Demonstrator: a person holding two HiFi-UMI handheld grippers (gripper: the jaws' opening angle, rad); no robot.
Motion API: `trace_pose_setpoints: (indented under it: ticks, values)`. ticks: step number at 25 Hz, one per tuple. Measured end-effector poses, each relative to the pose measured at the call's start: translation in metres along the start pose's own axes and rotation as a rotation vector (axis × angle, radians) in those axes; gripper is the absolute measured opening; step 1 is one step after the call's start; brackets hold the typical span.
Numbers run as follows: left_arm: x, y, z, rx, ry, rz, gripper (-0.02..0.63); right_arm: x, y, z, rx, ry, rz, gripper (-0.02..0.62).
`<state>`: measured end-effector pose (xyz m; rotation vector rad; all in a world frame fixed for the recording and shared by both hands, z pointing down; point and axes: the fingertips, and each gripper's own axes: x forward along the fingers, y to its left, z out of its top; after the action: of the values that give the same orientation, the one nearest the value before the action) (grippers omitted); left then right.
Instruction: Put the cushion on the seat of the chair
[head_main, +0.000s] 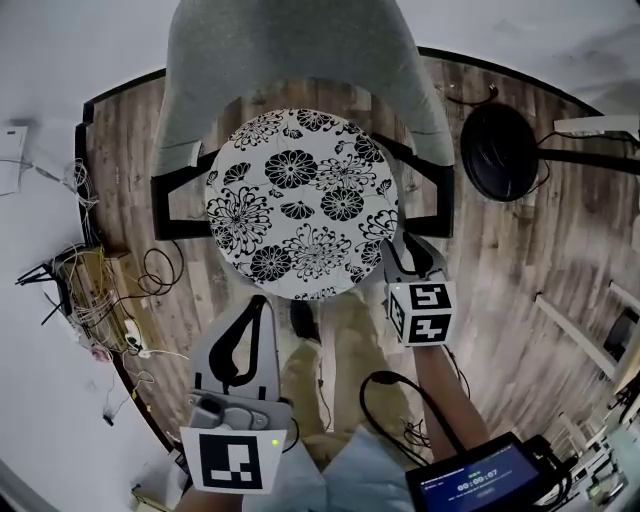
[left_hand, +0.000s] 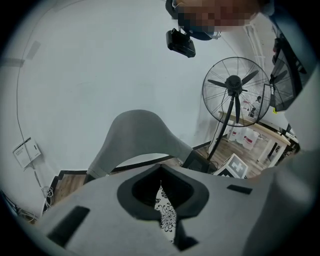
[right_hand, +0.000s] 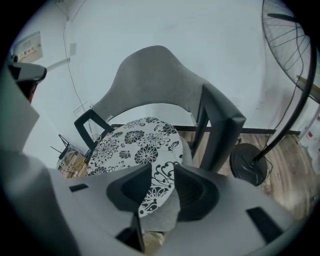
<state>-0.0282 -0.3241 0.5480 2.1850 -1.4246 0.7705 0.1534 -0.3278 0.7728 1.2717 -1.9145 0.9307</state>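
Note:
The round cushion (head_main: 300, 200), white with black flowers, lies flat on the seat of the grey chair (head_main: 290, 50), inside its black armrests. My left gripper (head_main: 260, 299) is at the cushion's front left rim. In the left gripper view its jaws stand almost together, and a thin strip of the cushion (left_hand: 165, 216) fills the slit of the left gripper (left_hand: 162, 200). My right gripper (head_main: 405, 252) is at the front right rim. Here the right gripper (right_hand: 159, 186) is open, with the edge of the cushion (right_hand: 135, 142) lying loose between its pads.
A standing fan's round black base (head_main: 500, 150) sits on the wooden floor right of the chair, and its cage (left_hand: 235, 90) rises behind. Tangled cables (head_main: 95, 295) lie at the left by the white wall. The person's legs (head_main: 345, 345) and a screen (head_main: 480, 480) are below.

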Motion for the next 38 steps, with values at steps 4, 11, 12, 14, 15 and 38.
trace_pose_setpoints:
  ticks: [4,11,12,14,15,38]
  values:
    - [-0.001,-0.004,0.002,0.019,-0.009,-0.017,0.005,-0.008,-0.005,-0.004,0.019,-0.007,-0.020,0.146]
    - [-0.019,-0.011,0.019,0.055,-0.064,-0.036,0.005,-0.040,0.002,0.012,0.025,-0.066,-0.043,0.144]
    - [-0.023,-0.012,0.023,0.053,-0.080,-0.034,0.005,-0.046,0.005,0.016,0.020,-0.078,-0.046,0.143]
    - [-0.036,-0.014,0.031,0.060,-0.105,-0.037,0.005,-0.062,0.012,0.024,0.003,-0.102,-0.051,0.143]
    - [-0.043,-0.015,0.036,0.069,-0.118,-0.040,0.005,-0.071,0.018,0.030,-0.007,-0.118,-0.052,0.143]
    - [-0.318,0.026,0.157,0.139,-0.641,0.174,0.005,-0.394,0.257,0.191,-0.290,-0.794,-0.058,0.011]
